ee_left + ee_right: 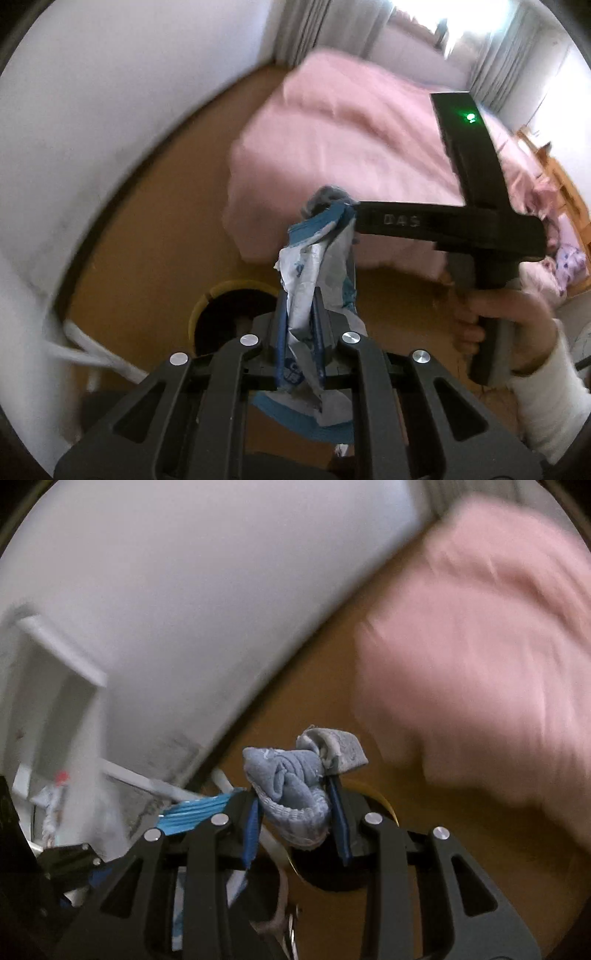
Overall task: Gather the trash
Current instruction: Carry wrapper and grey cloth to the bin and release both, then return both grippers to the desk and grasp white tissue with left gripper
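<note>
The left claw (301, 325) is clenching a crumpled blue-and-white wrapper (317, 280), its blue-padded fingers pinching the packet low so that the loose upper end stands free above them. The right claw (295, 805) is gripping a balled grey-blue sock (291, 779) between its pads, the bundle bulging out past the fingertips. From the left wrist view the right claw is reaching in sideways, its tip meeting the top of the wrapper, with the sock showing just behind. Both pieces are being carried in the air rather than resting on anything, apparently so they can be dropped together. Directly below the left claw a yellow-rimmed bin (221, 295) is standing open on the brown floor (155, 221), close to the white wall (92, 110); that looks to be the destination. Beyond, a bed with a pink cover (351, 129) is filling the room's far side. The surroundings are smeared with blur, suggesting both hands are moving.
</note>
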Demonstrator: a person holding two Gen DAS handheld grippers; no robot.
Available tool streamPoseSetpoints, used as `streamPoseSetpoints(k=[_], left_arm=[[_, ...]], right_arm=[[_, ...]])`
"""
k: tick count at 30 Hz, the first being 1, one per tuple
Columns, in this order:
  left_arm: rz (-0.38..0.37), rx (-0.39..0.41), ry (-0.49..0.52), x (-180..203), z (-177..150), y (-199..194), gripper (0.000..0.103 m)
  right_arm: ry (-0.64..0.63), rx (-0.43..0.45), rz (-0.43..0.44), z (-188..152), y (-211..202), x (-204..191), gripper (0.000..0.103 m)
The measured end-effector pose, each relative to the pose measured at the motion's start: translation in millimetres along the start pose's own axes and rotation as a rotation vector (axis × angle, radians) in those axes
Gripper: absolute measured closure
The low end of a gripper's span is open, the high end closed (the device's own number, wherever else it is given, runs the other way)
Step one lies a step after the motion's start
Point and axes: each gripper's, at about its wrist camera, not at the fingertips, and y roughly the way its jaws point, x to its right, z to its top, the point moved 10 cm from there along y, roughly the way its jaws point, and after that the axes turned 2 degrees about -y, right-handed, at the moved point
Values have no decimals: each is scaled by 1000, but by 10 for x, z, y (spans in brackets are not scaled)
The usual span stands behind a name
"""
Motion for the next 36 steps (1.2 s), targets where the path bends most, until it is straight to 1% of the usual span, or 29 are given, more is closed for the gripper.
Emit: streamPoseSetpoints(k=[1,2,3,4,5,6,7,8,10,12,13,15,16,17,18,19,20,21,23,25,26,28,29,30,31,32,34,35,36], left_arm=[[7,-40,-29,-79,-88,252,92],[5,-122,-106,-266,-257,675,92],[8,-171,-166,-429,-386,922,92],[13,-212,-212,-545,-491,1123,92],[29,-278,-284,-763,-659,1478,92],[47,-304,-306,-856,-713,1642,92],[67,-329,-328,-964,-783,1813,92],[90,-364,-375,-1119,-885,2031,92],[107,-391,-420,-1224,-958,2188,92],[114,-408,-431,-1268,-1002,2262,92],[110,-409,-435,-1283,-1007,2273,92],[79,-399,-459,-1268,-951,2294,91],[76,-392,-463,-1255,-969,2300,88],[93,-379,-461,-1276,-942,2305,74],[103,-373,-461,-1295,-949,2294,59],[109,-364,-460,-1287,-932,2269,20],[123,-346,-452,-1288,-897,2249,7],[132,-322,-436,-1267,-858,2221,7],[115,-307,-397,-1174,-803,2188,7],[92,-300,-353,-1049,-758,2152,7],[81,-292,-318,-944,-713,2109,7],[82,-264,-249,-727,-587,1967,7],[66,-234,-199,-552,-466,1838,7],[52,-187,-142,-366,-311,1655,7],[50,-149,-103,-254,-215,1506,7],[60,-75,-32,-54,-7,1177,7],[79,18,40,130,204,733,7],[83,124,84,258,377,272,7],[83,183,99,296,454,13,7]], right_arm=[[47,-48,9,-136,190,155,70],[98,-103,16,-279,407,313,70],[142,-165,7,-447,677,479,70],[158,-212,-3,-580,880,574,70],[173,-261,-13,-718,1096,656,70],[197,-315,-18,-859,1343,727,70],[219,-349,-14,-953,1507,761,70],[247,-379,-9,-1046,1662,789,70],[304,-419,0,-1142,1905,843,71],[316,-435,-15,-1146,2047,902,71],[320,-439,-18,-1114,2079,926,71],[334,-444,-12,-1075,2127,943,71],[339,-443,-8,-1059,2100,1018,70],[343,-440,-3,-1034,2110,1027,69],[350,-437,-1,-1005,2102,1017,57],[356,-435,-2,-962,2104,1023,30],[362,-424,-4,-930,2086,1011,18],[366,-397,-8,-868,2018,1023,10],[370,-371,-13,-767,1897,1072,10],[374,-313,-40,-619,1666,1164,10],[358,-274,-91,-536,1519,1236,10],[283,-134,-282,-288,1075,1437,9],[245,-61,-371,-169,839,1506,9],[210,18,-452,-42,552,1541,7],[188,73,-482,45,358,1530,7],[165,147,-495,152,95,1477,7],[144,220,-511,269,-203,1364,7],[127,261,-516,336,-352,1268,7],[98,313,-510,423,-538,1110,7]])
